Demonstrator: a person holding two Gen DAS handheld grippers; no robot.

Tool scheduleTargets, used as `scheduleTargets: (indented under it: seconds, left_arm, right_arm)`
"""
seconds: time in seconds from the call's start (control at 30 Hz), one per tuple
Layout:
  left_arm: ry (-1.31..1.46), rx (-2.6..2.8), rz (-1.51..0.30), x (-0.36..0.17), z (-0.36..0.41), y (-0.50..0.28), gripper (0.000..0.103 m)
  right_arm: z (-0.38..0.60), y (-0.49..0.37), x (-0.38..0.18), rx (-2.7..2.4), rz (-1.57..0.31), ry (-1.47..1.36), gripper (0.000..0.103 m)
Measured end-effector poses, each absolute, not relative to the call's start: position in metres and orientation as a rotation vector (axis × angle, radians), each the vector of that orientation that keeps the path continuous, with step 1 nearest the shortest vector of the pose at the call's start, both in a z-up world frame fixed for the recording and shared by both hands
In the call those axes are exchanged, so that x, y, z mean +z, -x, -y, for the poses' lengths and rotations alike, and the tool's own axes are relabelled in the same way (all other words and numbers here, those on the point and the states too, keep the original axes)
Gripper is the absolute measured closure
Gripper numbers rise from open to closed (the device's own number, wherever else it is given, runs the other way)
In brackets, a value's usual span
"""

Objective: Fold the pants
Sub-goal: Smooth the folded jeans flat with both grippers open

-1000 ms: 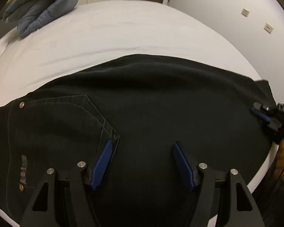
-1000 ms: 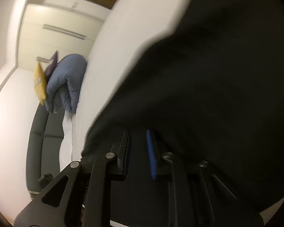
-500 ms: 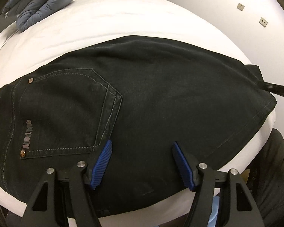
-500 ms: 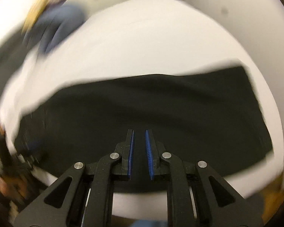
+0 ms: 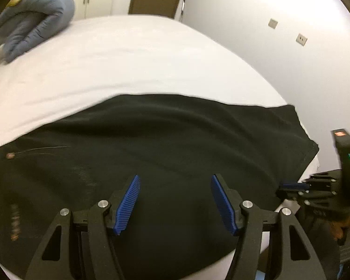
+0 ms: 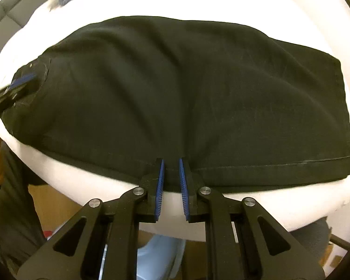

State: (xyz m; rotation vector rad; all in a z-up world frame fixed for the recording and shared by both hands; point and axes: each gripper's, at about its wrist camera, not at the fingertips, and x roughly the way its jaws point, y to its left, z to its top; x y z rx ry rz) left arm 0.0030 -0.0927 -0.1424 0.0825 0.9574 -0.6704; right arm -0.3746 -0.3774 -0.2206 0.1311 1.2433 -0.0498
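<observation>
Since half a second ago the right gripper [image 6: 170, 163] has swung in to the near hem of the folded black denim pants [image 6: 186, 88], its blue pads nearly together astride that edge; whether they pinch the cloth I cannot tell. The left gripper [image 5: 175, 182] hangs spread wide over the pants, grasping nothing. The pants lie across the white mattress [image 5: 128, 65], a rolled grey-blue quilt [image 5: 35, 21] beyond them at its far corner.

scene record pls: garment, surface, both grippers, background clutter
garment: black pants, lying flat, already folded over
surface: white bed
left gripper: open, above the pants, holding nothing
right gripper: jaws nearly together at the pants' near hem; grip on the cloth unclear
clutter: folded blue duvet at the far left corner
</observation>
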Motion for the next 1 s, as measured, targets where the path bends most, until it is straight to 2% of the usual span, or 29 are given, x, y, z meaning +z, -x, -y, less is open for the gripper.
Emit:
scheduleTargets:
  seconds: [0.07,0.23,0.4,0.47,0.6,0.7,0.77,0.9,1.0]
  left_arm:
    - [-0.123,-0.671,-1.042,-0.166,0.105,-0.005,0.038]
    - [-0.203,-0.68,-1.018,-0.173,0.095,0.024,0.038]
    - [-0.202,-0.676,-1.031,-0.174,0.08,0.035,0.038]
    - [-0.213,-0.672,-1.036,-0.174,0.082,0.037,0.038]
    - [-0.215,-0.672,-1.039,-0.177,0.077,0.049,0.038]
    - [-0.184,-0.668,-1.043,-0.166,0.075,0.048,0.04]
    - [-0.124,-0.685,-1.039,-0.156,0.075,0.044,0.045]
    - [-0.103,-0.687,-0.975,-0.14,0.09,0.029,0.042]
    - [-0.094,-0.685,-1.045,-0.163,0.097,0.016,0.042]
  right_arm:
    - [0.356,0.355,-0.216,-0.051,-1.251,-0.111,0.09]
    - [0.329,0.314,-0.205,-0.07,-1.257,-0.172,0.089]
    - [0.311,0.29,-0.172,-0.05,-1.066,-0.243,0.089]
    - [0.302,0.27,-0.176,-0.031,-1.061,-0.249,0.089]
    - [0.282,0.226,-0.224,0.007,-1.192,-0.148,0.089]
    - [0.271,0.249,-0.232,-0.019,-1.151,-0.061,0.089]
    - [0.267,0.262,-0.238,-0.028,-1.138,-0.087,0.089]
    - [0.277,0.276,-0.237,-0.005,-1.109,-0.194,0.089]
    - [0.293,0.289,-0.225,-0.014,-1.106,-0.287,0.089]
